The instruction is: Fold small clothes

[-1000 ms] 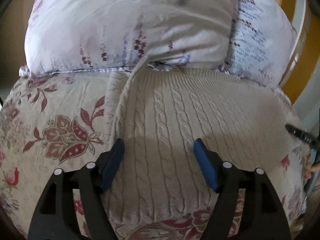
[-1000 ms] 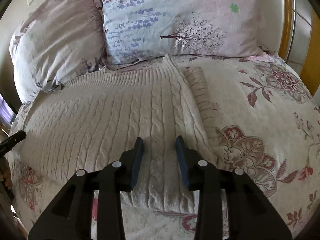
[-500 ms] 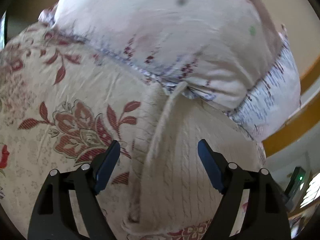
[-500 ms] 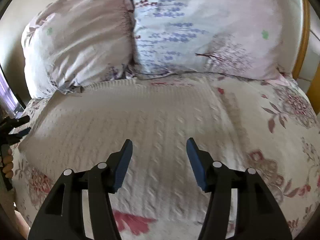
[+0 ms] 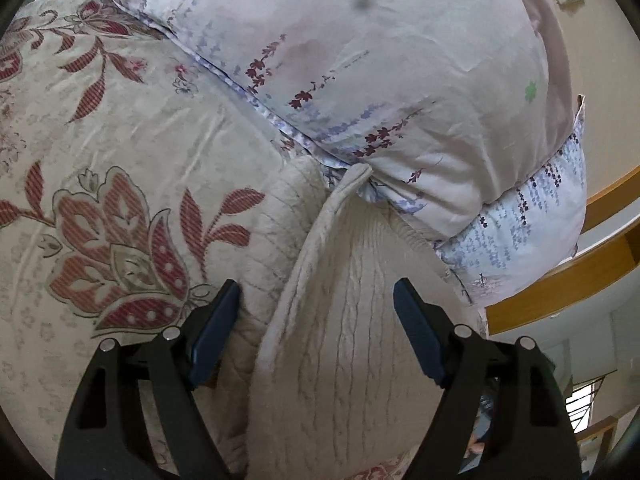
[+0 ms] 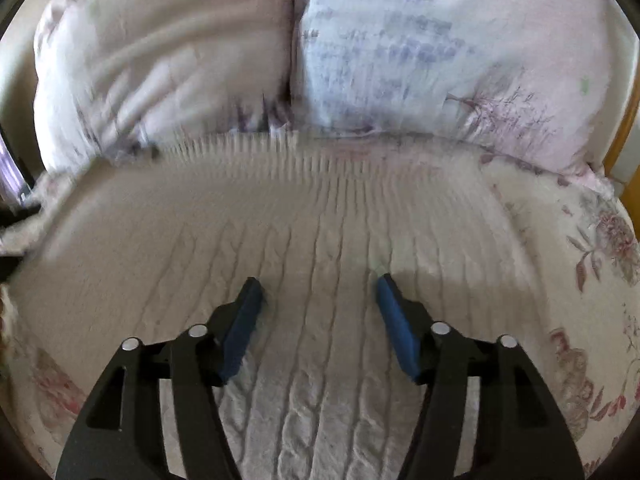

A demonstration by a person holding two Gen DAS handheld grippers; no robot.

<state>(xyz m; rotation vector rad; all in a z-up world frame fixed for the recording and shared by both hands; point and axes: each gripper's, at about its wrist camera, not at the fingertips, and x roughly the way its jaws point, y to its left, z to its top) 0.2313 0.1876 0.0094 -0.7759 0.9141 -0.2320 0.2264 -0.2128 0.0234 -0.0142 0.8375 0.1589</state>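
A cream cable-knit sweater (image 6: pixel 320 240) lies flat on the bed, its far ribbed edge against the pillows. In the left wrist view the sweater (image 5: pixel 352 320) shows its left folded edge, with a ribbed part beside it. My left gripper (image 5: pixel 316 300) is open and empty, just above that left edge, its jaws either side of the fold ridge. My right gripper (image 6: pixel 318 296) is open and empty above the middle of the sweater. The right wrist view is blurred.
The bed has a floral cover (image 5: pixel 120 160) with red flowers. Two pale printed pillows (image 6: pixel 440 60) (image 6: pixel 160 72) stand at the head. A wooden bed frame (image 5: pixel 560 288) shows to the right in the left wrist view.
My right gripper opened wide and moved left over the sweater's middle. My left gripper stayed open and swung left to the sweater's left edge, tilting toward the pillows.
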